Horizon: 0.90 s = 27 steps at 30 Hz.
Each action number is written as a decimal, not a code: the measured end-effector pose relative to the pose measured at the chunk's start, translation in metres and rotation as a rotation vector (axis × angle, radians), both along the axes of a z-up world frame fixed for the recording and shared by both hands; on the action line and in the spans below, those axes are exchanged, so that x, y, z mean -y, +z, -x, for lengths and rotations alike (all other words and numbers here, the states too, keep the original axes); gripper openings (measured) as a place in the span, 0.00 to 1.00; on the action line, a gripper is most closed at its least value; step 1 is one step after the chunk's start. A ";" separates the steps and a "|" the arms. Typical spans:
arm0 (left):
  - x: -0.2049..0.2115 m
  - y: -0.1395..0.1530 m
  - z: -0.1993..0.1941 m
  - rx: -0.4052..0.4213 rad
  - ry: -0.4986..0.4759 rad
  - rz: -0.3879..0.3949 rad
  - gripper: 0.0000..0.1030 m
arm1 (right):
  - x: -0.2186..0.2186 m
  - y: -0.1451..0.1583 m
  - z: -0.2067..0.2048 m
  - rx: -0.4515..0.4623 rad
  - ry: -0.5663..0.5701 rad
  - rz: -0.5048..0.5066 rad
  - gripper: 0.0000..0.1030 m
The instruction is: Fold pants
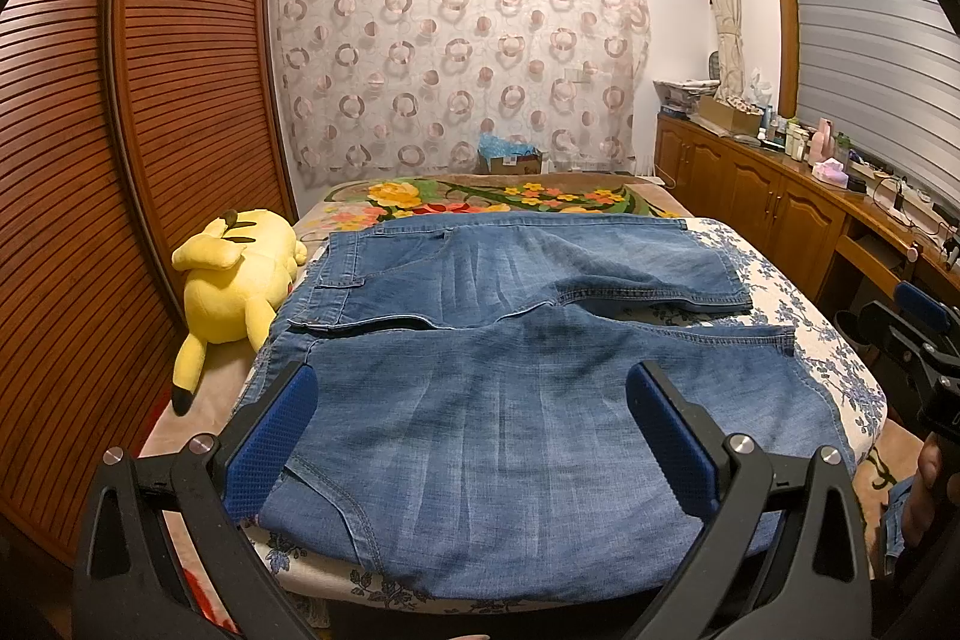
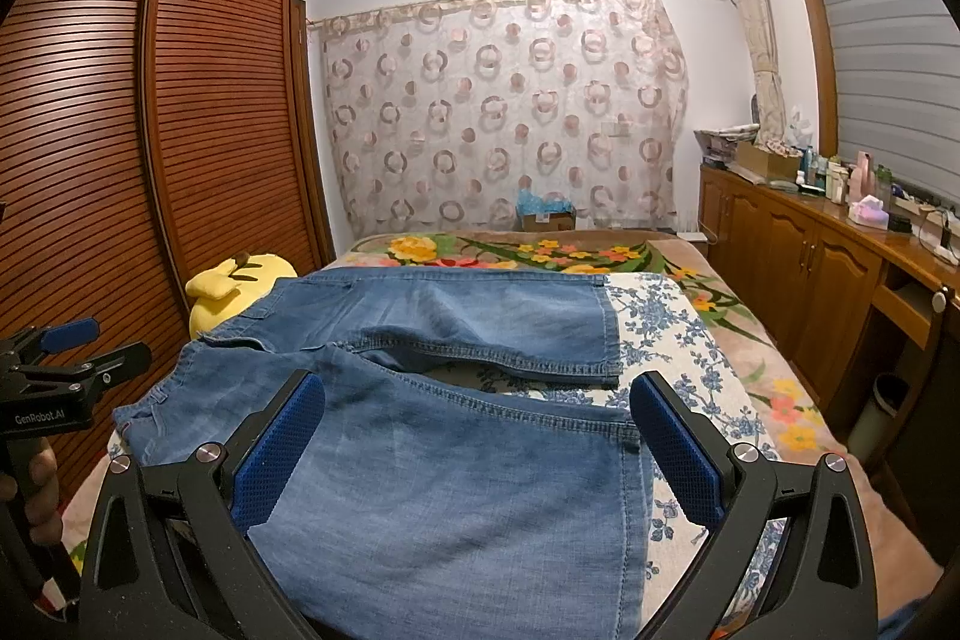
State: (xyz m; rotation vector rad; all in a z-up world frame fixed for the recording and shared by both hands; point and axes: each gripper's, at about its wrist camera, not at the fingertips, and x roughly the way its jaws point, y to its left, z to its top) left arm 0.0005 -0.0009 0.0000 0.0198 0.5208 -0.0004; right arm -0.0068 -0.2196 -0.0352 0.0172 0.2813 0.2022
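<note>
While the denim shorts [image 1: 480, 370] lie spread flat on the bed [image 1: 840, 358], legs splayed apart, both the left gripper [image 1: 471, 436] and right gripper [image 2: 477, 451] hover wide open, holding nothing — a 1-layer pinch risks dragging the slack denim crooked, toward the yellow plush toy [image 1: 234, 280].

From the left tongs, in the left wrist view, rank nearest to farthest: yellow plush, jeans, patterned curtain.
From the left tongs:
1. jeans, directly under and ahead on the bed.
2. yellow plush, left bed edge.
3. patterned curtain, far wall.

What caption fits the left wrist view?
Open left gripper above jeans spread flat on bed, yellow plush beside.
</note>
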 end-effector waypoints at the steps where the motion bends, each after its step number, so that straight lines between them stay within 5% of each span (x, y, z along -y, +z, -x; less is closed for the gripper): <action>1: 0.000 0.000 0.000 0.000 0.000 0.000 1.00 | 0.000 0.000 0.000 0.000 0.000 0.000 0.99; 27: -0.037 -0.042 -0.018 -0.103 0.043 0.027 1.00 | 0.001 -0.008 -0.010 -0.073 -0.024 0.012 0.99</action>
